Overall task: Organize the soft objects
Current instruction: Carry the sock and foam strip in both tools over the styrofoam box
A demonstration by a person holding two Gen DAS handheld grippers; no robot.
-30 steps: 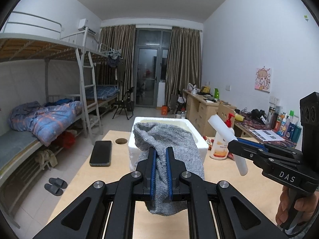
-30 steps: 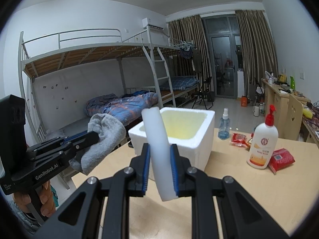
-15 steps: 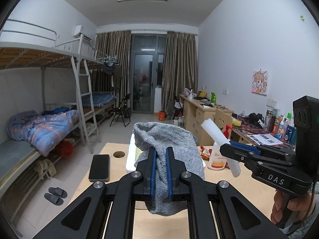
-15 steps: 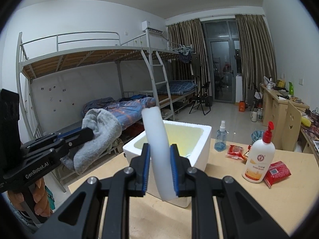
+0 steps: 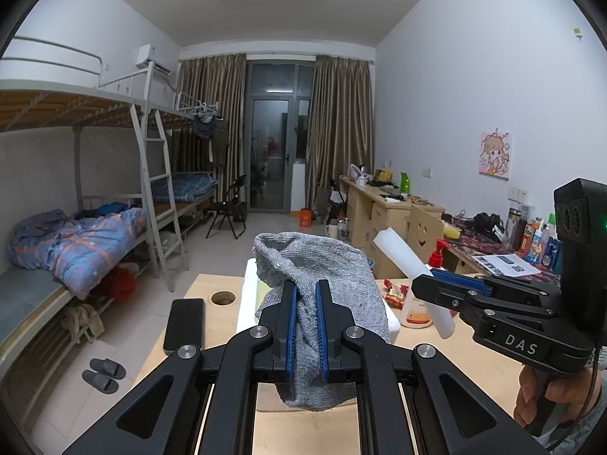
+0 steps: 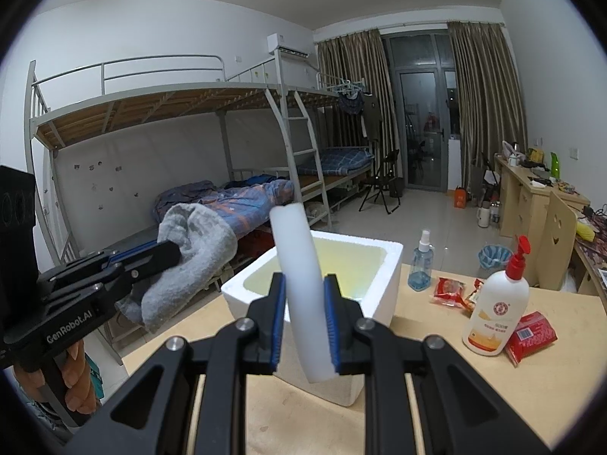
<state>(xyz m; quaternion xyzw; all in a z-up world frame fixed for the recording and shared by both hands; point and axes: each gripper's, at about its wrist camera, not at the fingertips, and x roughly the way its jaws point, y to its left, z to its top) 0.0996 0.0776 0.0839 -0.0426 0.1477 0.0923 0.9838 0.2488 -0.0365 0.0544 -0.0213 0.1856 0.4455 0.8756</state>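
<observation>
The fingers (image 5: 290, 326) of the left gripper (image 5: 305, 326) clamp a grey cloth (image 5: 322, 276), the right gripper (image 6: 303, 318) clamps a white foam piece (image 6: 299, 265), and both are above the table, not yet inside the empty foam box (image 6: 387, 276).

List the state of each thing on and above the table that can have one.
Left tool: shut on grey cloth, held in the air.
Right tool: shut on white foam roll, upright.
Foam box: open, no lid.
Pump bottle: upright.
Phone: flat, screen dark.
</observation>
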